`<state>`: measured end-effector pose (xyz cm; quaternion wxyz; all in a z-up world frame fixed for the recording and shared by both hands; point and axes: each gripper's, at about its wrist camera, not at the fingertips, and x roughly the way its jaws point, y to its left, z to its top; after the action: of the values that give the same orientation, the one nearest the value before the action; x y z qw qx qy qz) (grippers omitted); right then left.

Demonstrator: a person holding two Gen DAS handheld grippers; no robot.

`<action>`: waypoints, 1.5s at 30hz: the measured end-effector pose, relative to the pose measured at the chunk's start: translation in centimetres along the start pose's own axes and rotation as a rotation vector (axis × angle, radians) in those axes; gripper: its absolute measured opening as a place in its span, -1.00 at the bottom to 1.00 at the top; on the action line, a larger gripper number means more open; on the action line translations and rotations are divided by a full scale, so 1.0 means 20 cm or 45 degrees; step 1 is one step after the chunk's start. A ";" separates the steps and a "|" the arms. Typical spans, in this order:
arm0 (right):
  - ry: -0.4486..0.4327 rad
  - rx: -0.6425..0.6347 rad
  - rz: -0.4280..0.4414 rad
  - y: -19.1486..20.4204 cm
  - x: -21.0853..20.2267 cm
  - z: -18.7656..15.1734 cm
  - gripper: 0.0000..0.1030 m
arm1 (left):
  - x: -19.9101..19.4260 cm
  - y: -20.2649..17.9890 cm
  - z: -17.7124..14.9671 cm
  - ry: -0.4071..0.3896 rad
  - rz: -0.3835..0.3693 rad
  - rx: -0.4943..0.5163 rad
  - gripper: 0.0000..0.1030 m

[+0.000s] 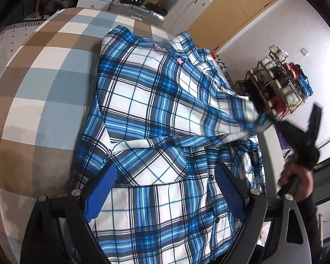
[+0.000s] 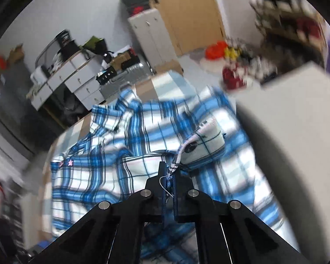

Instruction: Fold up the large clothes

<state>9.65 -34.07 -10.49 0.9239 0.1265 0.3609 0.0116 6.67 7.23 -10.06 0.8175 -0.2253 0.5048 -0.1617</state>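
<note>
Shirt [image 1: 156, 114], blue-and-white plaid, is lying rumpled on a checked tablecloth [image 1: 44, 83]; right gripper [image 2: 169, 176] is pinching its cuff, left gripper [image 1: 165, 189] is hovering wide open.

- L tongs [image 1: 165, 189]: your jaws stand wide apart, blue pads [image 1: 100, 194] on either side, pointing down at an angle; nothing pinched btwn them.
- R tongs [image 2: 168, 176]: your jaws are clamped tight together, gripping a cloth edge; tilted downward.
- R hand [image 1: 297, 179]: wrapped round the tongs' handle, seen at right in the L wrist view, w/ dark sleeve.
</note>
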 end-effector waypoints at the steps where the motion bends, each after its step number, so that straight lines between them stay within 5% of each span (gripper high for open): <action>1: -0.052 -0.042 0.007 0.02 -0.04 0.04 -0.92 | 0.01 -0.01 0.01 -0.003 0.011 0.005 0.71; 6: -0.300 -0.198 0.009 0.06 -0.15 0.10 -0.92 | 0.05 -0.04 0.03 -0.025 0.065 0.043 0.71; 9: -0.123 -0.143 -0.023 -0.06 0.02 0.03 -0.92 | 0.06 -0.03 0.05 -0.016 0.032 0.024 0.71; 13: 0.432 0.043 -0.016 -0.28 0.35 -0.15 -0.90 | 0.04 -0.03 0.05 -0.028 0.030 0.041 0.71; 15: 0.453 0.078 0.013 -0.34 0.34 -0.18 -0.85 | 0.03 -0.03 0.05 -0.033 0.038 0.053 0.71; 17: 0.512 0.122 -0.013 -0.39 0.30 -0.19 -0.17 | 0.03 -0.02 0.07 -0.038 0.040 0.052 0.71; 18: 0.545 0.138 -0.020 -0.40 0.29 -0.19 0.70 | 0.04 -0.02 0.08 -0.037 0.045 0.040 0.71; 19: 0.544 0.130 -0.035 -0.39 0.26 -0.18 0.89 | 0.04 0.00 0.09 -0.032 0.046 0.016 0.71; 21: 0.514 0.049 -0.089 -0.34 0.19 -0.15 0.87 | 0.05 0.01 0.11 -0.025 0.010 -0.022 0.71; 28: 0.312 -0.214 -0.028 0.05 0.10 0.06 0.98 | 0.12 -0.02 0.17 -0.030 0.047 0.004 0.71; 32: 0.512 -0.156 0.106 0.23 0.44 0.07 1.00 | 0.22 0.00 0.19 0.030 0.052 -0.020 0.71; 36: 0.588 -0.039 0.181 0.24 0.64 0.07 1.00 | 0.26 0.02 0.19 0.064 0.081 -0.022 0.71; 39: 0.659 0.027 0.075 0.20 0.78 0.03 1.00 | 0.25 0.02 0.19 0.074 0.091 -0.003 0.70; 45: 0.646 -0.274 -0.055 0.32 0.74 -0.04 1.00 | 0.24 0.00 0.17 0.081 0.148 0.056 0.70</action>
<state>20.50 -25.91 -19.42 0.8121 0.0128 0.5802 0.0615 11.85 5.53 -12.27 0.8137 -0.1723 0.5392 -0.1319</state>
